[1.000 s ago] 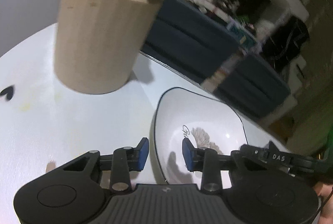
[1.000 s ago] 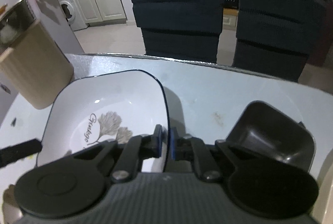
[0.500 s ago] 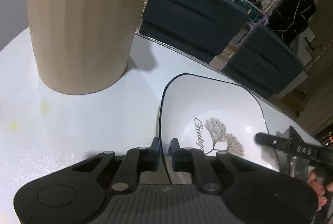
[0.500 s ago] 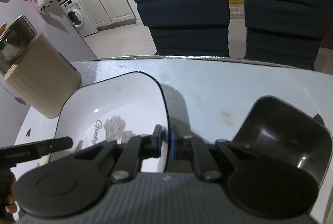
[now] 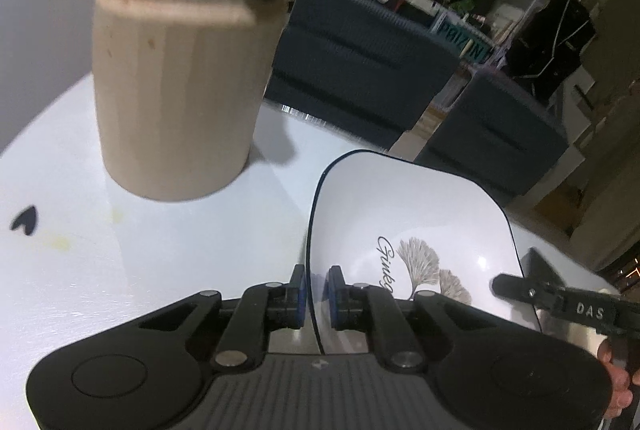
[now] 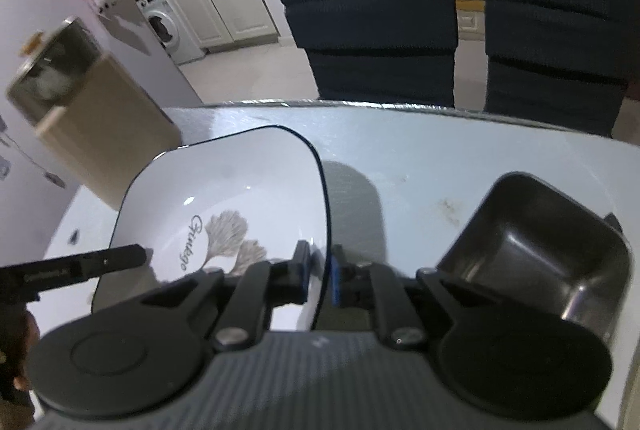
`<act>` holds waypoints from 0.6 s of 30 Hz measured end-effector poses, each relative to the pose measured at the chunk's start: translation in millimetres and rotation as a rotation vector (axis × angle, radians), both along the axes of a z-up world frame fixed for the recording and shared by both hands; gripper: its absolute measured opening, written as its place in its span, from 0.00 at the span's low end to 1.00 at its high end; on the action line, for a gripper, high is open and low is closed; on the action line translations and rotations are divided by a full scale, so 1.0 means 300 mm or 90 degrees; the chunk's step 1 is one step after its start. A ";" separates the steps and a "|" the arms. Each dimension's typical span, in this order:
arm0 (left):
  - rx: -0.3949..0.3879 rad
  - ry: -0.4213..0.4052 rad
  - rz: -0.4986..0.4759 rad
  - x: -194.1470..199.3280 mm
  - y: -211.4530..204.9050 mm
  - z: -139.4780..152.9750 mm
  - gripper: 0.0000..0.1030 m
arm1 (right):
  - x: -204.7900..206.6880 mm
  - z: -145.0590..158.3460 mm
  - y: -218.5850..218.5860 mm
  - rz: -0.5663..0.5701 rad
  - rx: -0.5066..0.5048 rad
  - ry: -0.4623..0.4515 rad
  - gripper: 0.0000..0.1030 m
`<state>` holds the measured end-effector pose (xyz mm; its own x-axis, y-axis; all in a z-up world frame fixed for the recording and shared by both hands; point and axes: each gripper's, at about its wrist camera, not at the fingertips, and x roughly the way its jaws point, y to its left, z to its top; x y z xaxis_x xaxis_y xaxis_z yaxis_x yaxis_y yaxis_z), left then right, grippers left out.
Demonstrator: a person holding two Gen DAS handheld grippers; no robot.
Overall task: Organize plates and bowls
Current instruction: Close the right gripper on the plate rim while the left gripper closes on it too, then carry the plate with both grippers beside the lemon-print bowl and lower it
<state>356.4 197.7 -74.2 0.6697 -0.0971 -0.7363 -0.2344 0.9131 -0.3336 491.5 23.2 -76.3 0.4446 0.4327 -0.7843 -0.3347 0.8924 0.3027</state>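
Left wrist view shows the white square ceramic bowl with a thin dark rim and a leaf print [image 5: 412, 230] with its left rim standing between the blue pads of the left tool [image 5: 314, 290], which is clamped onto that edge. Its opposite, right rim sits the same way in the right tool [image 6: 320, 274], whose pads pinch it from inside and outside. So the bowl is held at two sides at once, over the white bench [image 5: 168, 242]; whether its base still touches the bench I cannot tell, though the shadow beside it in the right wrist view suggests it is at least tipped up.

My judgement is that the step in hand is the two-sided pickup of this bowl, with the carry to a stacking place not yet done. The next move calls for both tools to rise and travel together, keeping the rim level so neither pad slips off the thin glazed edge.

Just to the right of the white bowl stands a dark grey square bowl [image 6: 532, 242], apart from it and a likely partner for nesting. To the left, near the bench's back edge, stands a tall pale wooden ribbed holder with a metal insert [image 5: 176, 98]. Two dark blue upholstered chairs [image 6: 372, 26] stand behind the bench.
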 end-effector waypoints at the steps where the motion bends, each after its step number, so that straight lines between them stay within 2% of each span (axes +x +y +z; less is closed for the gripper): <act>1: 0.001 -0.009 0.001 -0.021 -0.008 0.029 0.11 | -0.016 0.022 -0.006 0.003 0.005 -0.005 0.12; 9: 0.015 -0.053 -0.030 -0.214 -0.130 0.225 0.10 | -0.227 0.209 -0.119 -0.010 0.052 -0.047 0.11; 14: 0.016 -0.072 -0.053 -0.362 -0.220 0.295 0.09 | -0.411 0.276 -0.223 -0.030 0.077 -0.054 0.11; 18: 0.020 -0.076 -0.080 -0.481 -0.296 0.310 0.09 | -0.576 0.301 -0.304 -0.049 0.083 -0.055 0.11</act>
<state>212.3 109.0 18.8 0.7367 -0.1631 -0.6563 -0.0786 0.9433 -0.3226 318.8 -68.0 13.8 0.5434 0.4900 -0.6816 -0.2962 0.8717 0.3905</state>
